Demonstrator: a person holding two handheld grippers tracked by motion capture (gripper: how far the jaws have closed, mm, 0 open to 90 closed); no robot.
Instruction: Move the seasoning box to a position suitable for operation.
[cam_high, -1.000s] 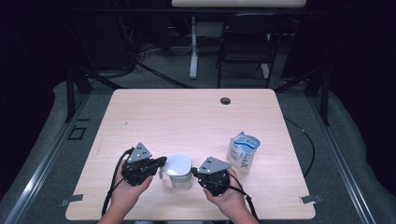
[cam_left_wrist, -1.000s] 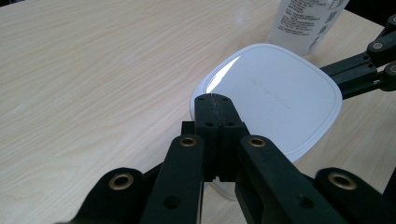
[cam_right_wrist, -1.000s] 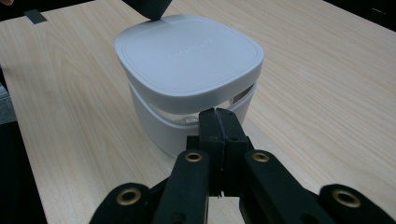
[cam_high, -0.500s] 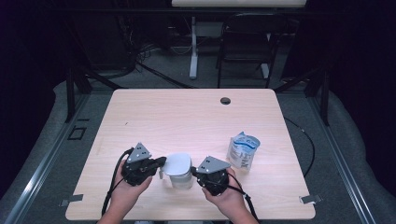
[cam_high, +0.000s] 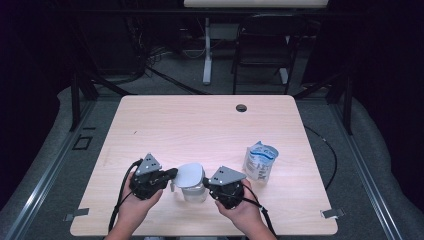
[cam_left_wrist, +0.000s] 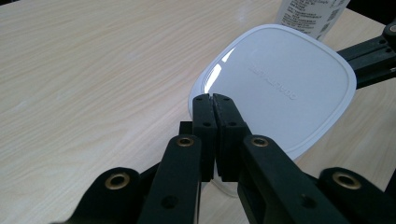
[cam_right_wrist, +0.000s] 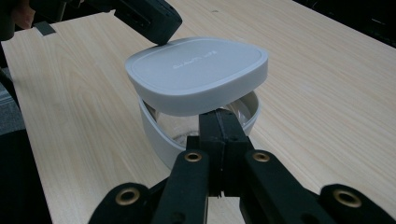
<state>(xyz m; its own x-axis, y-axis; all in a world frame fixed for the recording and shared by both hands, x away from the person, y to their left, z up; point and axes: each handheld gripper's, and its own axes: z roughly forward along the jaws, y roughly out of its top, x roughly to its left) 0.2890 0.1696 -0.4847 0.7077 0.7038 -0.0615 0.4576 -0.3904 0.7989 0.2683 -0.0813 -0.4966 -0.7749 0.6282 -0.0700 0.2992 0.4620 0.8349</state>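
While I sit at the wooden table (cam_high: 165, 125), my left gripper (cam_high: 169, 175) is pinched shut on the near-left edge of a white lid (cam_high: 190, 174), holding it tilted above its container. At centre, the clear container (cam_right_wrist: 205, 122) stands near the table's front edge. My right gripper (cam_right_wrist: 219, 120) is closed on the container's rim, steadying it. I judge the lid is coming off; next I should lift it clear. A blue-and-white pouch (cam_high: 260, 161) stands farther right.

wooden table (cam_high: 200, 125), lidded container (cam_high: 192, 190), white pouch (cam_high: 260, 162)
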